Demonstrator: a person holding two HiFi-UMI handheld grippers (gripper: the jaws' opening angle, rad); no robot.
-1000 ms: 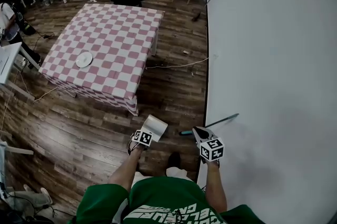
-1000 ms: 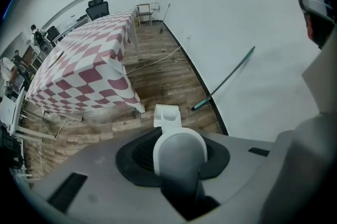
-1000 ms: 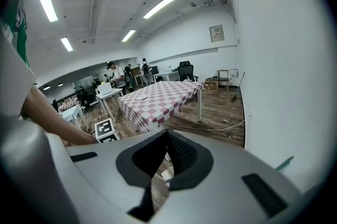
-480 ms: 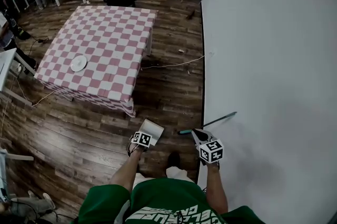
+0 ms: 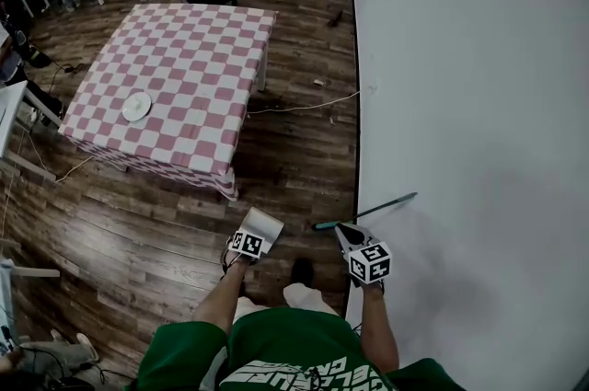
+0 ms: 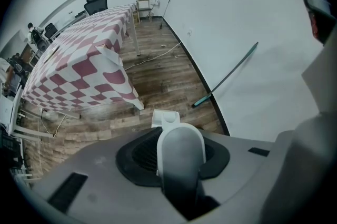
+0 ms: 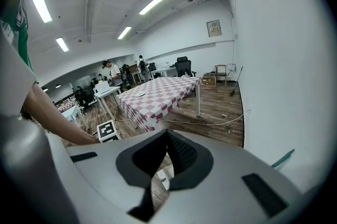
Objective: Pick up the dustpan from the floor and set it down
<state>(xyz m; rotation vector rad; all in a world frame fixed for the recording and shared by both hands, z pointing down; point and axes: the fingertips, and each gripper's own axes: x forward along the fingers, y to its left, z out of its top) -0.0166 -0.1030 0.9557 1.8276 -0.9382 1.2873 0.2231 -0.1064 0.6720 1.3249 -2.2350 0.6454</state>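
Observation:
In the head view the white dustpan hangs just above the wooden floor in front of the person's feet. My left gripper points steeply down and is shut on the dustpan's handle. In the left gripper view that white handle fills the gap between the black pads. My right gripper is held close to the white wall, to the right of the dustpan. In the right gripper view its pad tips meet and nothing is between them.
A teal-handled broom leans against the white wall just beyond my right gripper. A table with a red-and-white checked cloth carries a white plate. A cable crosses the floor. Chairs, desks and people are at the far end.
The head view has shifted a little. Both grippers and the dustpan stay where they were.

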